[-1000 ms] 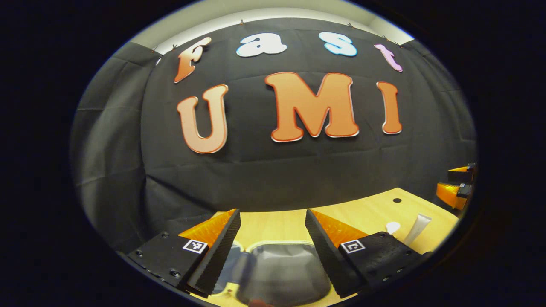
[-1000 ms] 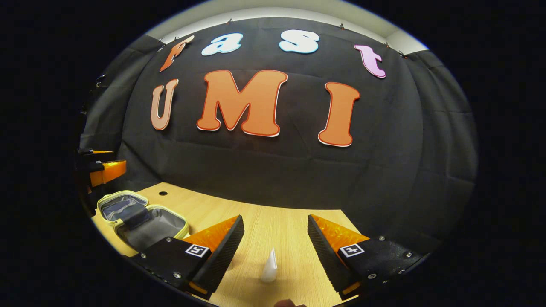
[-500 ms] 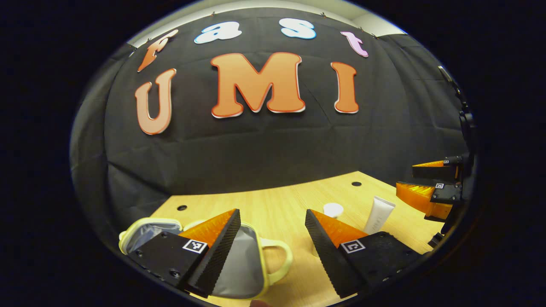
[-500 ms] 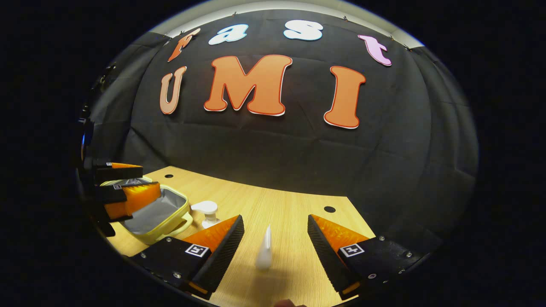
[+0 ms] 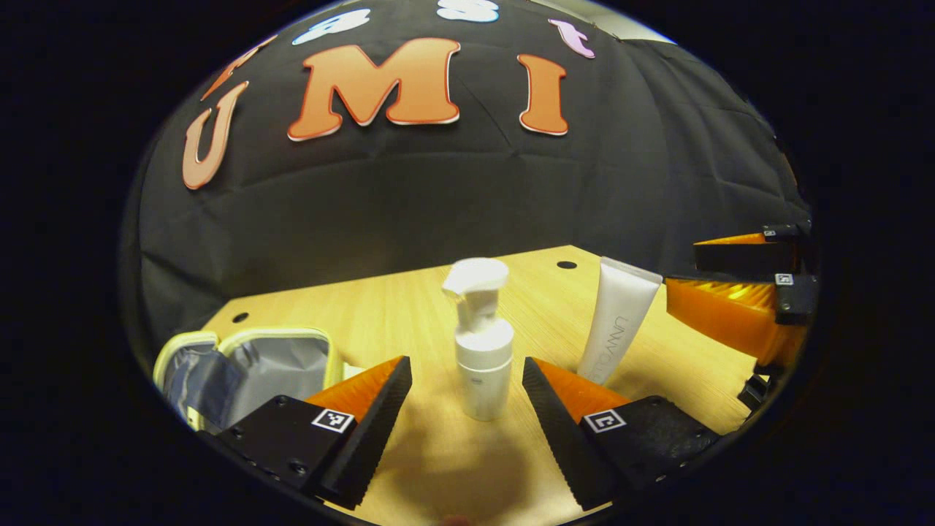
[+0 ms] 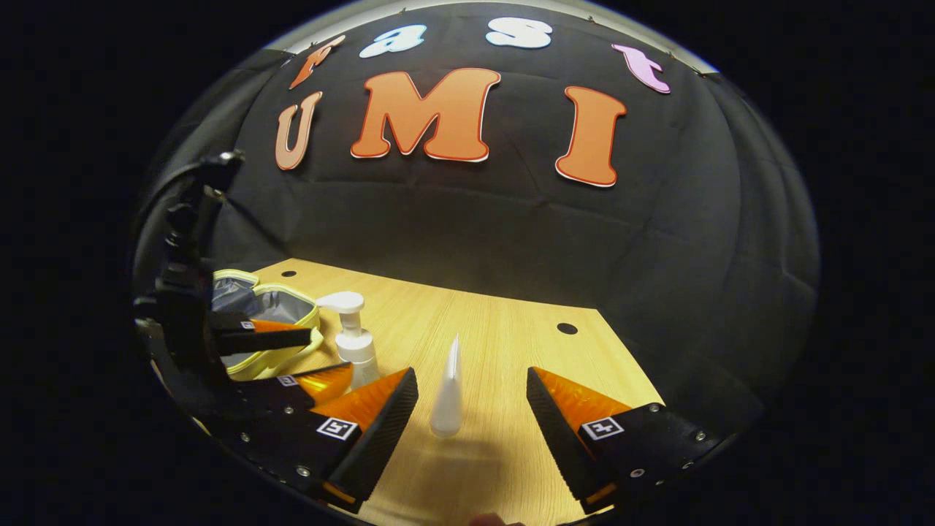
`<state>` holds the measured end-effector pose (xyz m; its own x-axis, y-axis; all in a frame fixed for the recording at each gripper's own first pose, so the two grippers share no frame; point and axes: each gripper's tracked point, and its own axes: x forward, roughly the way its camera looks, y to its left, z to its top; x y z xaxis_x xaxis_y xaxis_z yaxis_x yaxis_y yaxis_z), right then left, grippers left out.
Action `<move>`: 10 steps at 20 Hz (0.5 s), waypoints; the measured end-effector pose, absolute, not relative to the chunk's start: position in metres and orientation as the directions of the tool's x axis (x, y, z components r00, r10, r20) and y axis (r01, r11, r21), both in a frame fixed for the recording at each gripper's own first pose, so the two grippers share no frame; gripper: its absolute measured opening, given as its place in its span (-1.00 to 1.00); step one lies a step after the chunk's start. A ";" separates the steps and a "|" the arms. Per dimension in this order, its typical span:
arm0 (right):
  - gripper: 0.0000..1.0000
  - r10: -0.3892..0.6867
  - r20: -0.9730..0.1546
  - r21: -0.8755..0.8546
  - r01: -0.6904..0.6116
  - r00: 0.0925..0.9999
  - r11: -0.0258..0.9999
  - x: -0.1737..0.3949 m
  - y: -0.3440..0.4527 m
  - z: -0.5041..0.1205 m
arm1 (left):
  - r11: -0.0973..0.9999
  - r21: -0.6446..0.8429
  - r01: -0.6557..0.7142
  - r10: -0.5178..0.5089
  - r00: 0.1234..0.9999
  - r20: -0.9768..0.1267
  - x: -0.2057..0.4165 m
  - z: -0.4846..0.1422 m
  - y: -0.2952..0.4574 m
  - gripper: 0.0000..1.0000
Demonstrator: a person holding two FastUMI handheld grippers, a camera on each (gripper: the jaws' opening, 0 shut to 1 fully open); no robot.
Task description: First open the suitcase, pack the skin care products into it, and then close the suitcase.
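We judged the task about a third done. The suitcase [image 5: 248,365], a small yellow-edged case, already lay open at the lower left of the left gripper view, its grey lining bare, with no product that we could see in the part that showed. Both skin care products stood upright on the table [image 5: 409,307], outside the case, so the packing and the closing were left.

The left gripper [image 5: 467,424] had its jaws spread wide and held nothing. The pump bottle [image 5: 481,343] stood at the centre of that view, between the two fingers but beyond their tips and apart from both. The right gripper [image 6: 471,431] was likewise wide open and empty, with the tube [image 6: 447,391] standing cap-down in the gap ahead of it, touching neither finger. We took each gripper to be lining up on its own product.

The left gripper view showed the tube [image 5: 617,325] broadside at centre right, its flat face toward the camera, and the right gripper [image 5: 738,292] at the right edge just beside it. The right gripper view showed the same tube edge-on, as a thin sliver. It also showed the left gripper [image 6: 292,361] at the lower left, in front of the case [image 6: 274,321], with the bottle [image 6: 354,343] just right of it. We could not tell from there whether those fingers touched the bottle.
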<state>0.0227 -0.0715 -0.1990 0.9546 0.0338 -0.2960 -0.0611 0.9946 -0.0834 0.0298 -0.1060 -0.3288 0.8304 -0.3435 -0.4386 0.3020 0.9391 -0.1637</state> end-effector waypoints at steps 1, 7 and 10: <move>0.92 0.035 -0.303 -0.084 -0.063 0.952 0.994 0.023 -0.071 -0.200 | 0.934 -0.176 0.310 -0.356 0.816 -0.456 0.034 -0.339 -0.114 0.96; 0.92 0.048 -0.345 -0.074 -0.078 0.937 0.994 0.019 -0.070 -0.219 | 0.919 -0.197 0.341 -0.394 0.775 -0.495 0.057 -0.379 -0.140 0.84; 0.92 0.072 -0.382 -0.053 -0.099 0.921 0.994 0.025 -0.063 -0.241 | 0.914 -0.205 0.351 -0.406 0.767 -0.497 0.065 -0.383 -0.140 0.26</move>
<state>0.0254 -0.0633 -0.2414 0.9212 0.0720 -0.3824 -0.0995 0.9936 -0.0527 0.0648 -0.1404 -0.3832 0.7667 -0.4065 -0.4969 0.3512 0.9135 -0.2053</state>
